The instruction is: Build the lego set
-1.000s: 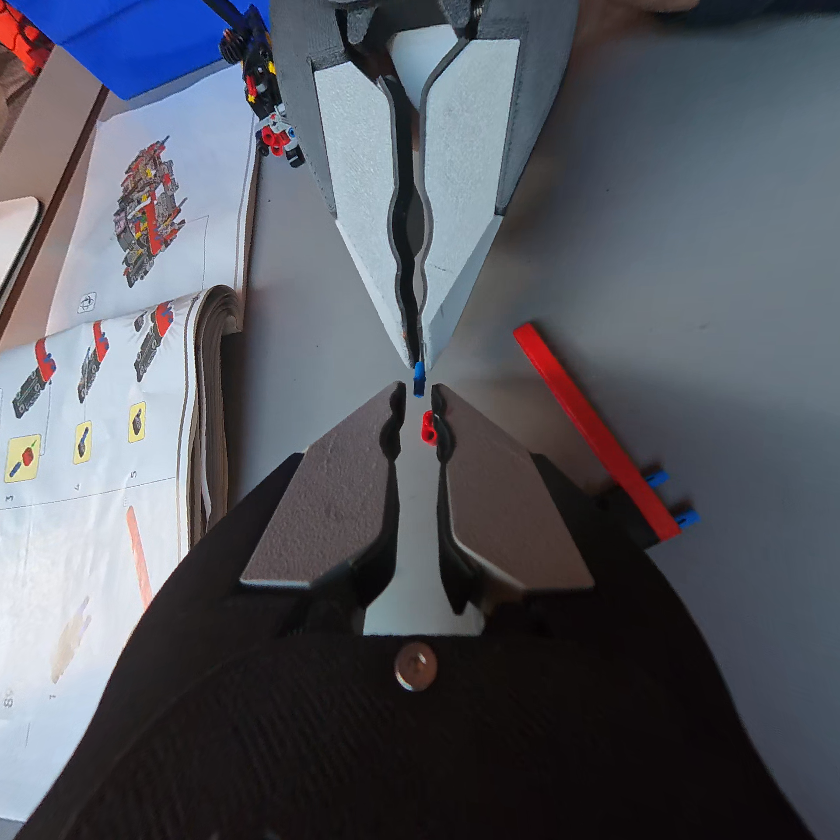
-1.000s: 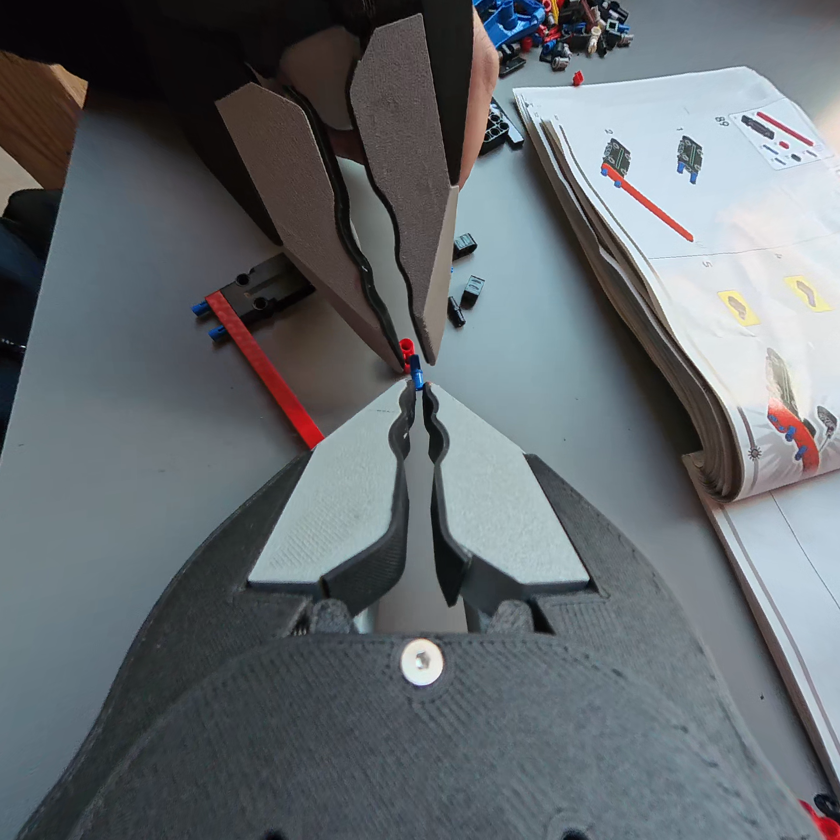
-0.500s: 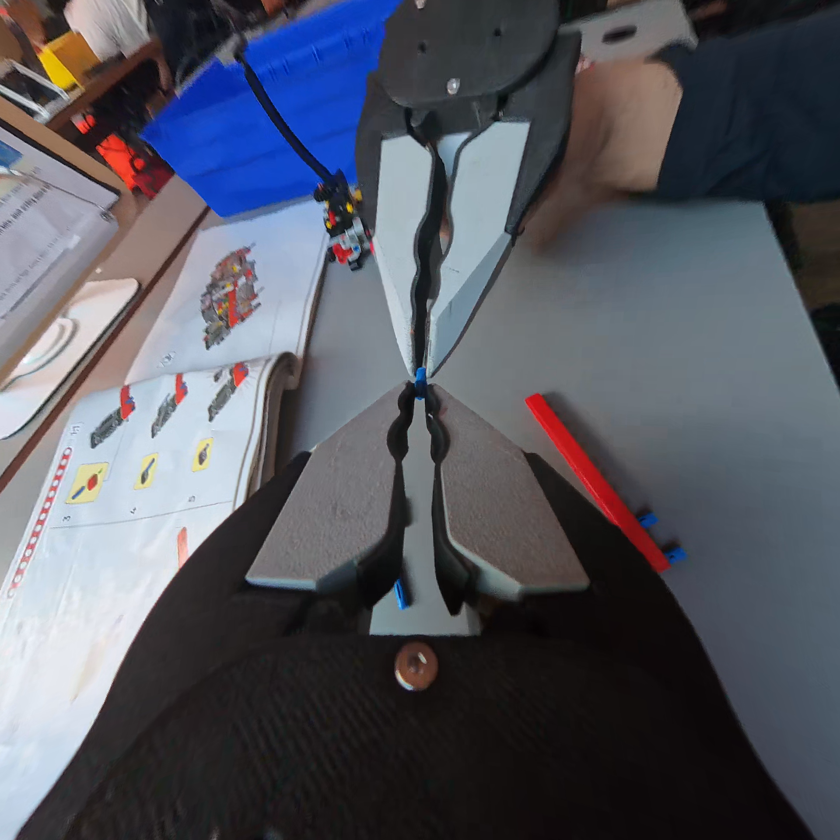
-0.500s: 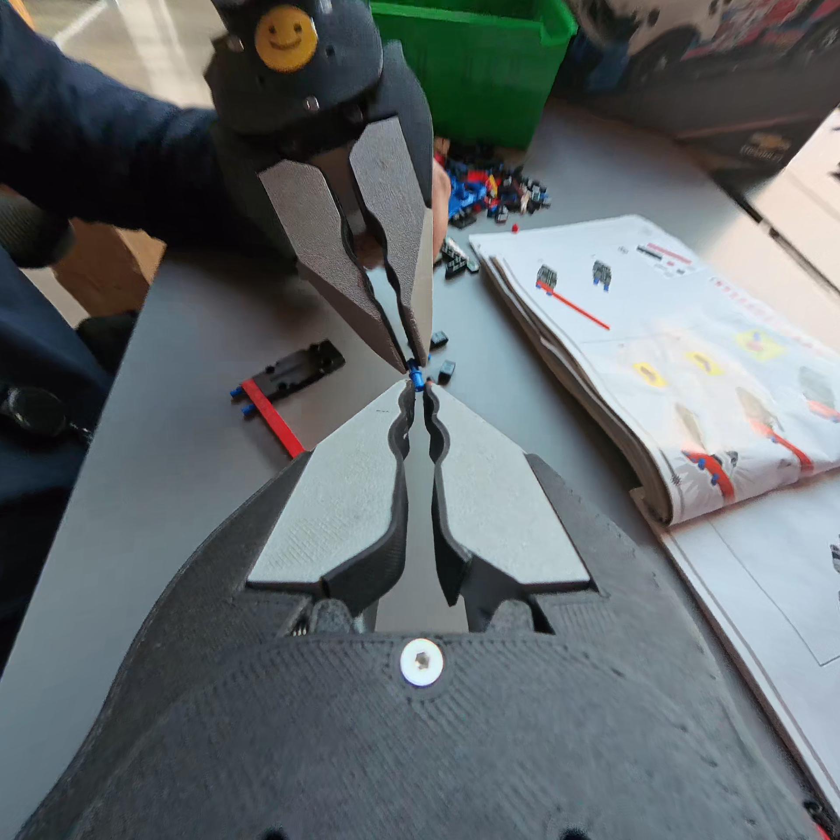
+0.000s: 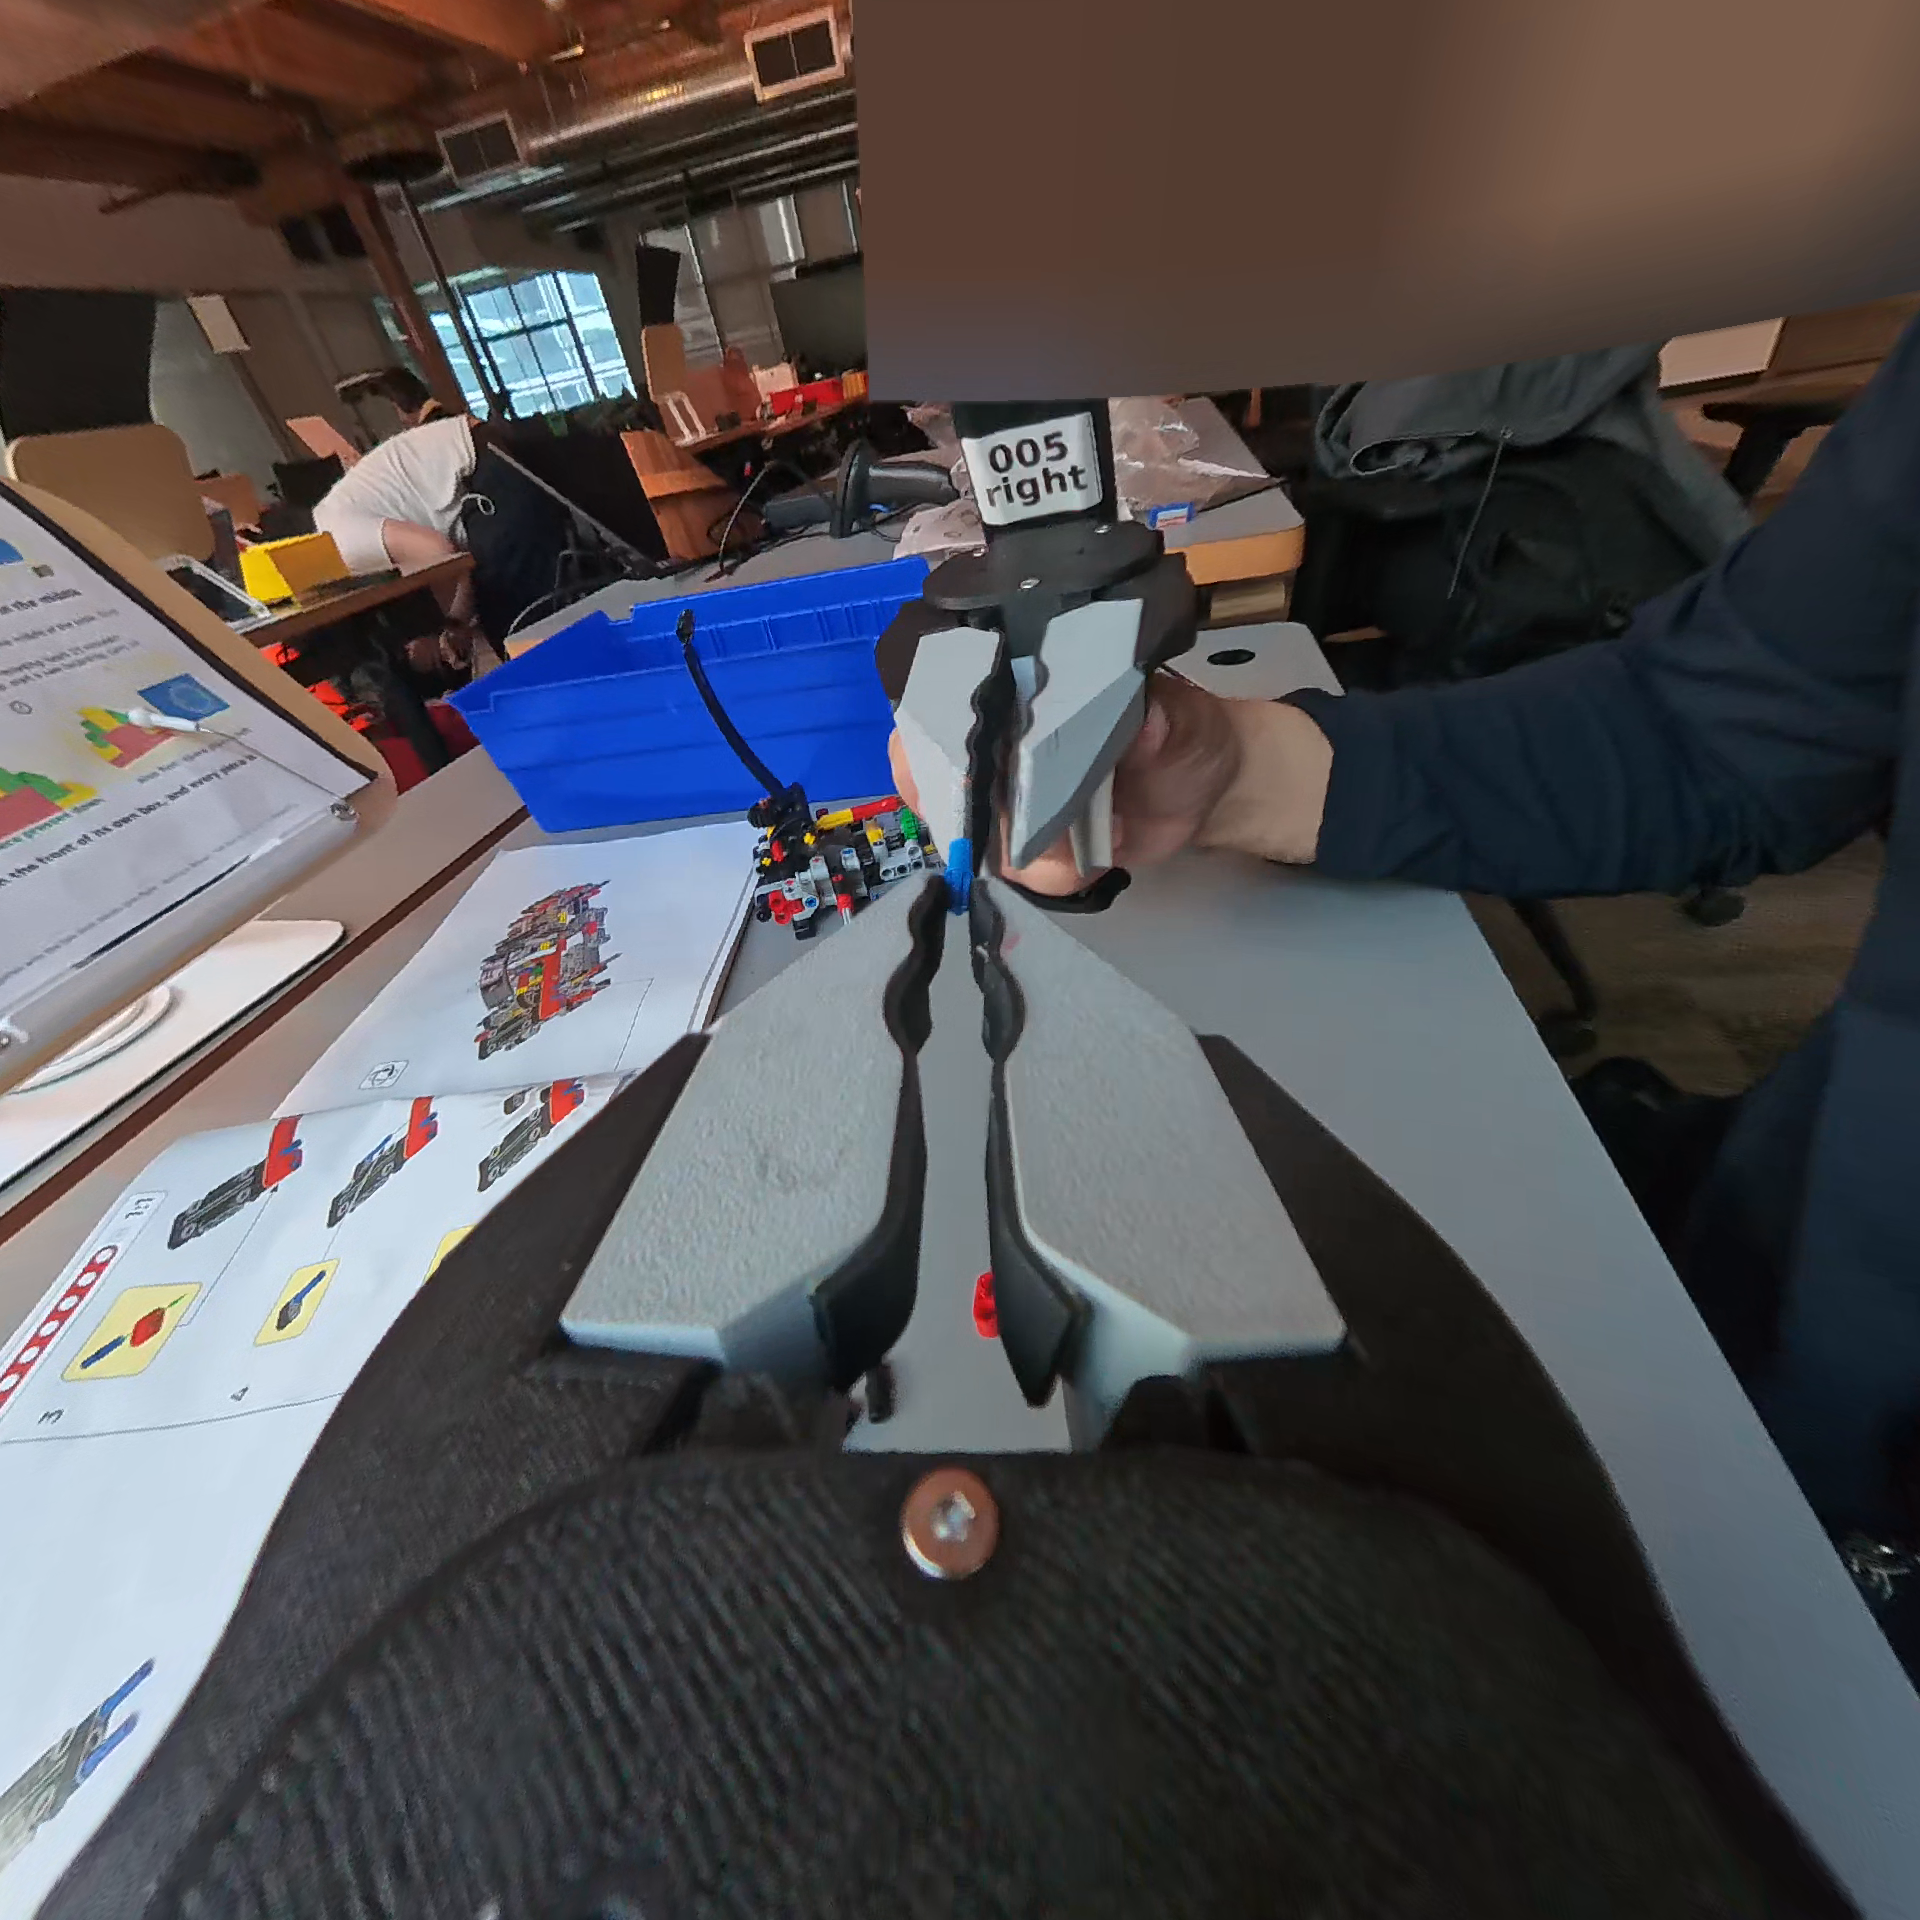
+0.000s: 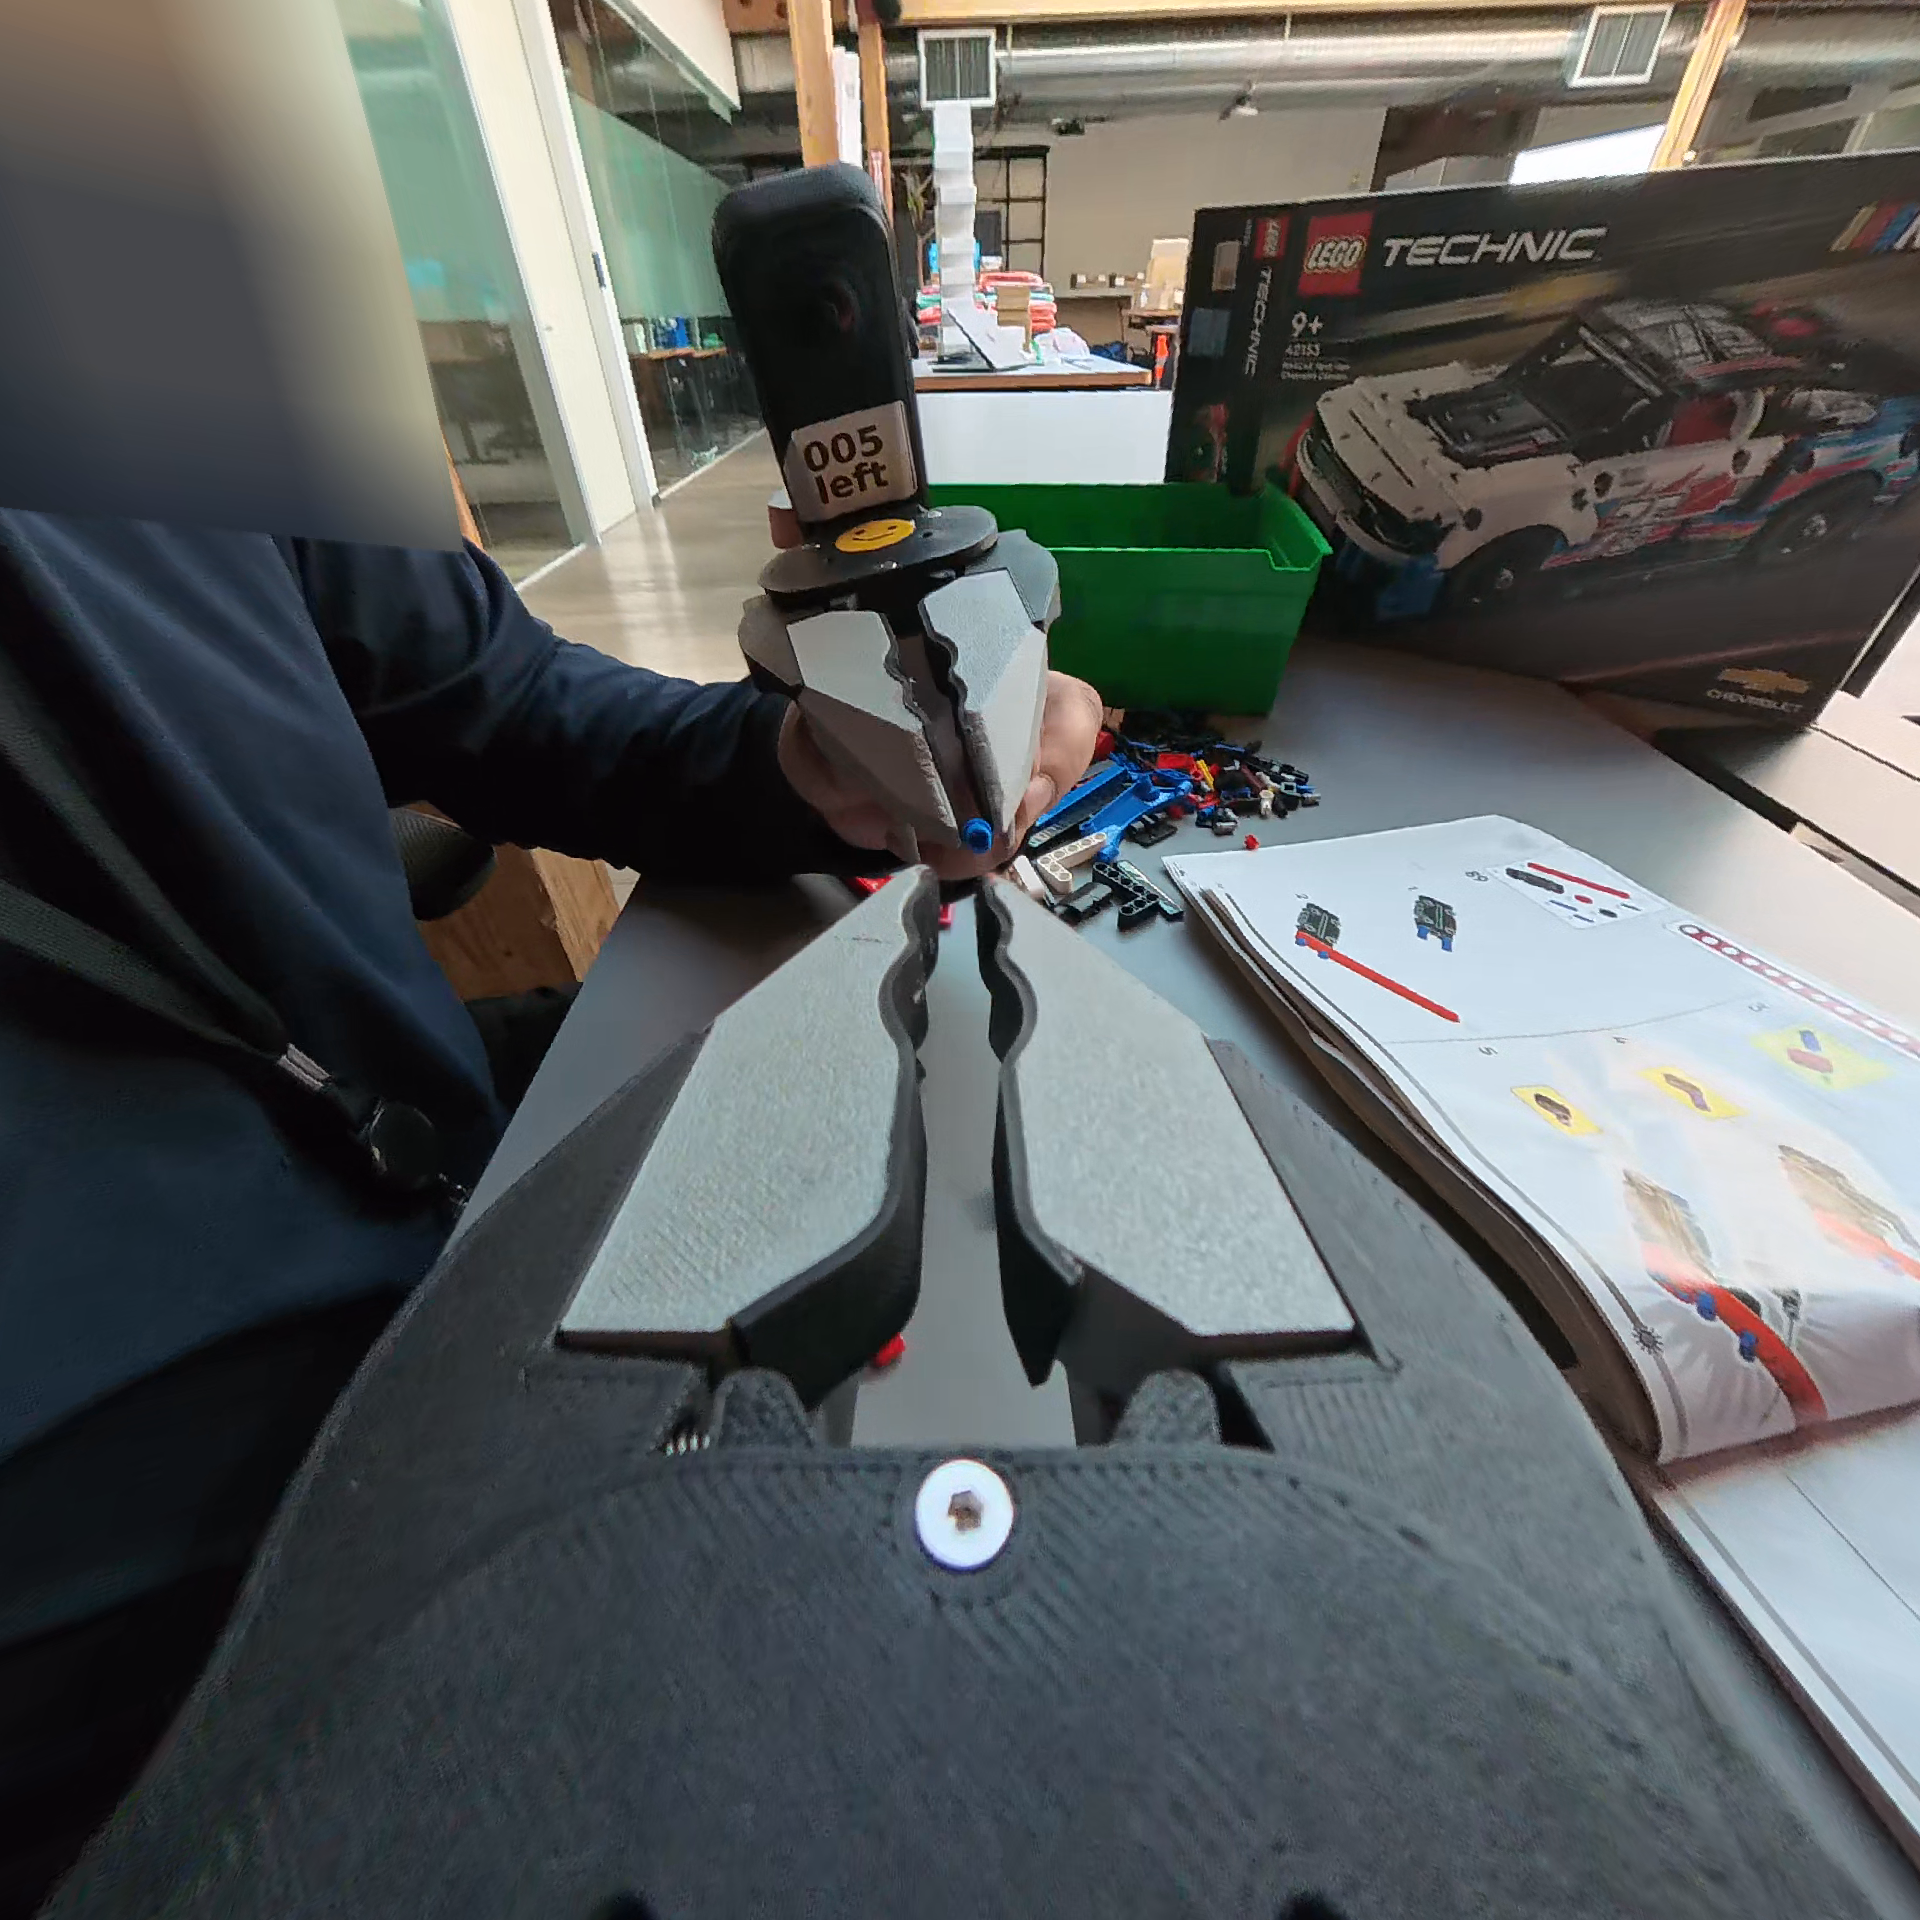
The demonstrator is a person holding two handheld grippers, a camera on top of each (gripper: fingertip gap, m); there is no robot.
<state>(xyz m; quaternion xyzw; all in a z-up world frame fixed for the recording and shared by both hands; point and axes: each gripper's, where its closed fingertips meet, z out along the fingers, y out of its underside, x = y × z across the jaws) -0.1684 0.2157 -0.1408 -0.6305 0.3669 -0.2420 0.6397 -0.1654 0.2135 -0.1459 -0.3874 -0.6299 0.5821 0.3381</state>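
The left claw (image 5: 957,902) is pinched shut on a small blue pin (image 5: 958,868). Both fingertips press its sides, and it is held up above the grey table (image 5: 1299,1039). The right claw (image 6: 954,885) points at it from the other side, tip almost against tip. Its fingers stand a narrow slit apart with nothing between them, and the blue pin sits just past them in the other claw's tips. Each claw is gripped by a hand (image 5: 1174,790) coming out of a dark blue sleeve (image 5: 1558,748).

An open instruction booklet (image 6: 1558,1039) lies flat on the table beside the claws. A small red piece (image 5: 983,1302) lies on the bare grey surface under the left claw. Towards one end of the table a partly built toy model (image 5: 831,862) sits at the booklet's edge, with a blue bin (image 5: 675,717) behind it. At the other end a heap of loose pieces (image 6: 1195,779) lies in front of a green bin (image 6: 1174,592). A big box with a picture of a car (image 6: 1558,416) stands next to that bin.

The room is a large open workshop with wooden beams and metal ducts (image 5: 665,104) overhead. There are tall windows (image 5: 530,343) at the far end and a glass wall (image 6: 499,312) along one side. A person in a white top (image 5: 395,488) leans over a desk in the distance. A dark jacket (image 5: 1507,520) hangs over a chair beyond the table.
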